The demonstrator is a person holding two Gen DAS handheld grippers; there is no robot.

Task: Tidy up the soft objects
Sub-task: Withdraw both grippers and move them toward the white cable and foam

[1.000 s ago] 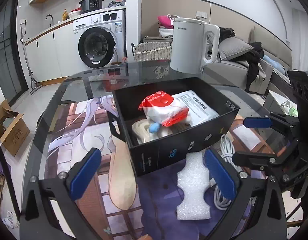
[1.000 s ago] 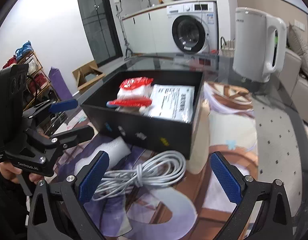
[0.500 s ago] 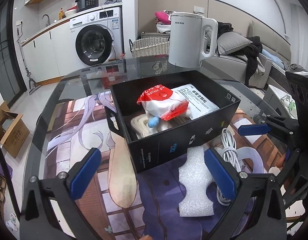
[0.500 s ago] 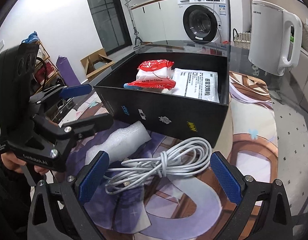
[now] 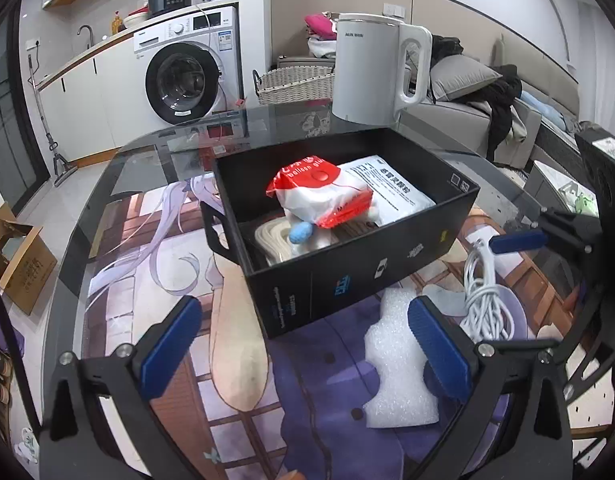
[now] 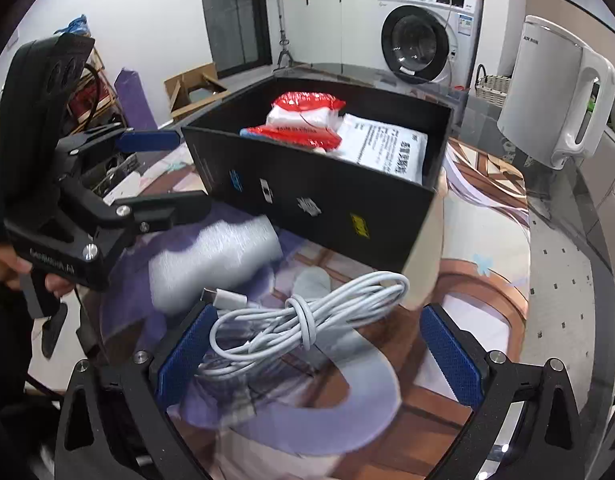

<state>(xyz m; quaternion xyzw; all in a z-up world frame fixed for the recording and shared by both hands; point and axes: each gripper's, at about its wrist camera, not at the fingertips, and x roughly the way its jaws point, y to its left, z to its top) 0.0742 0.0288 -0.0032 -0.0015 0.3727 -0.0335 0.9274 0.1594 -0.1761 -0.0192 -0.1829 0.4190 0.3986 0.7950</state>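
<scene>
Risks first, going from left to right. Left gripper (image 5: 303,344): spread wide, nothing held, hovering above the glass table (image 5: 107,184) just short of the black box (image 5: 347,280); foam piece (image 5: 391,368) lying flat under and just inside its right-hand finger, touching neither pad. Likely trouble there: a pinch closed from this offset catching only the foam's edge, crushing or flipping it, or nudging the box wall, since foam and box nearly touch. Farther right, coiled white cable (image 6: 303,320) on the table close in front of the box's near corner, and right gripper (image 6: 315,356) over it, equally wide open and empty; coil sitting between the fingers but crowded toward the left one, its plug end poking out near that pad. Possible failure: loose loops slipping free or trailing over the box rim on the lift, perhaps dragging the foam, which lies just beside the coil. Inside the box already: red-and-white bag (image 5: 319,192), flat white packet (image 5: 391,192), rope coil beneath. White kettle (image 5: 379,72) well behind, clear of both.
</scene>
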